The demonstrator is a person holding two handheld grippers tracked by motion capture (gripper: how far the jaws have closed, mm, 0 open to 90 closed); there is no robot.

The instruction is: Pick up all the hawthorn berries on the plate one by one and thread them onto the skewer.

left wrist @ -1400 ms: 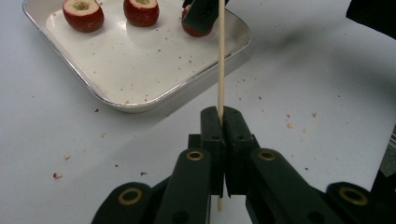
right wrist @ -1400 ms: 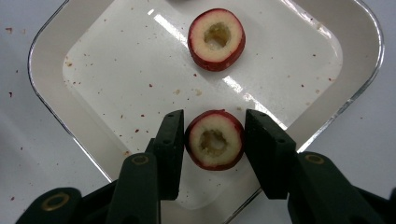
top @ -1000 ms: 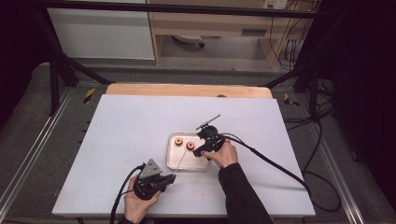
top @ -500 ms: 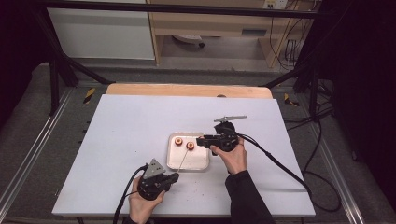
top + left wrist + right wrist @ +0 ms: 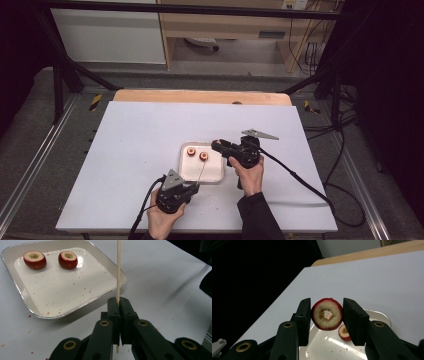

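Above glossy square tray [image 5: 216, 172], right gripper [image 5: 327, 315] clamping cored red fruit ring [image 5: 327, 314], left gripper [image 5: 119, 305] pinching thin wooden skewer [image 5: 118, 270]

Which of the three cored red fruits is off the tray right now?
The cored fruit clamped between the right gripper jaws, hole facing the camera. The other two fruits sit side by side in the white tray.

skewer [image 5: 118, 270]: top cut off by frame edge | tray [image 5: 375, 314]: partly hidden behind tool jaws
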